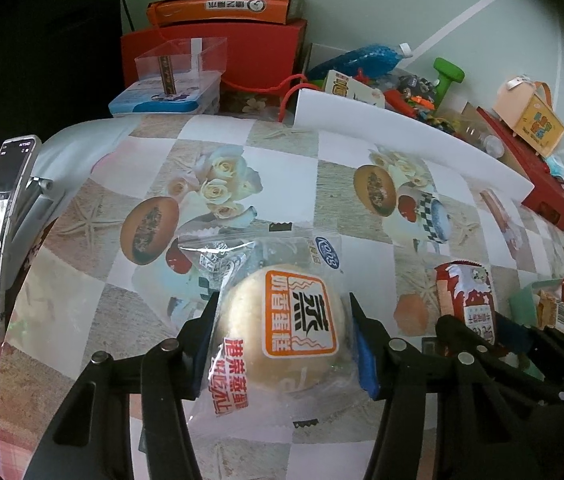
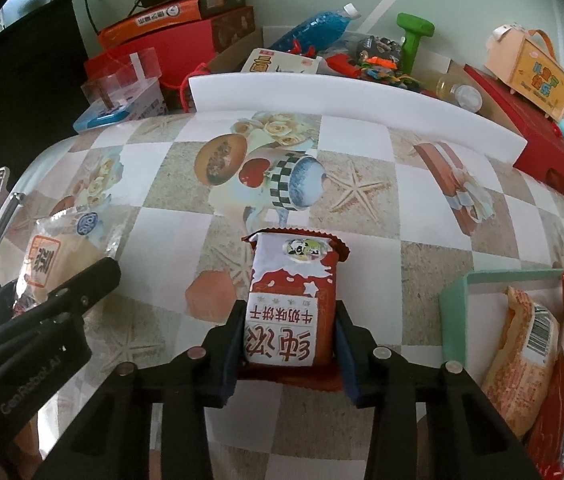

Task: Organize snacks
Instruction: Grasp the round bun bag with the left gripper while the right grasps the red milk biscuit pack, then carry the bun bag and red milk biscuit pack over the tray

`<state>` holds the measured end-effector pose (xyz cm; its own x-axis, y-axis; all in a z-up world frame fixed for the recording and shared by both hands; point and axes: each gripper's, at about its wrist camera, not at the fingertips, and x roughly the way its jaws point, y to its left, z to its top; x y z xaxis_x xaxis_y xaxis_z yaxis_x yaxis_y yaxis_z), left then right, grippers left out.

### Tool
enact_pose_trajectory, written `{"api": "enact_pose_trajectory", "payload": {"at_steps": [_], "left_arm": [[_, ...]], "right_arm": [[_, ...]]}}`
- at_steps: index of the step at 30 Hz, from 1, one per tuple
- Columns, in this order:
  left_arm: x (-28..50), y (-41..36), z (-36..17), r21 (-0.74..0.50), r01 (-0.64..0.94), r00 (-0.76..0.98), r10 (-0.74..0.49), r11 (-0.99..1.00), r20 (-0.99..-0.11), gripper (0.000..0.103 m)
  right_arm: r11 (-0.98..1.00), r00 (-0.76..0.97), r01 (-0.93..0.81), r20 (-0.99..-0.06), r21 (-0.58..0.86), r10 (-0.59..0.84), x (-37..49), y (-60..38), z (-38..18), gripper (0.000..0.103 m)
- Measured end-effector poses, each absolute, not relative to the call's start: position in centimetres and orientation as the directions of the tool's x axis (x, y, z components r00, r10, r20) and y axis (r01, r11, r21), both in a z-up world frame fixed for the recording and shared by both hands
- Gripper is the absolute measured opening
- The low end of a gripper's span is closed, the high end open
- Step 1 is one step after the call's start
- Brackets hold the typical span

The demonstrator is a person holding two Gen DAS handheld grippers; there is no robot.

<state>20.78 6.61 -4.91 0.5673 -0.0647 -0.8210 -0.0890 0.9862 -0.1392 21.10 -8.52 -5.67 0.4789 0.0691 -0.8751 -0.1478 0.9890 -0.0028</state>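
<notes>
Your left gripper (image 1: pixel 284 314) straddled the round cake packet (image 1: pixel 282 320) at six o'clock, pads against its wrapper. Your right gripper (image 2: pixel 288 334) pinched the biscuit packet (image 2: pixel 288 304), with the mint tray (image 2: pixel 456 312) at three o'clock (already holding snacks). Slick film could have slipped free on lifting.

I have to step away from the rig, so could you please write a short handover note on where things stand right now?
Left gripper: jaws around the wrapped steamed cake, pads at its sides; it lies on the tablecloth.
Right gripper: shut on the red-and-white milk biscuit pack, also resting on the cloth.
Done: an orange snack bag and a few red packets already sit in the mint-green tray, to the right.
Left: probably carry the biscuit pack, then the cake, into that tray.
</notes>
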Motion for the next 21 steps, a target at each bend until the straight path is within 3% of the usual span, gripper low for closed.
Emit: {"api": "enact_pose_trajectory", "payload": {"at_steps": [21], "left_arm": [[18.8, 5.6, -2.5, -0.164, -0.088, 0.555, -0.088, 0.983, -0.827, 0.058]], "right_arm": [[0.990, 0.505, -0.107, -0.853, 0.087, 0.130, 17.8, -10.6, -3.8, 0.041]]}}
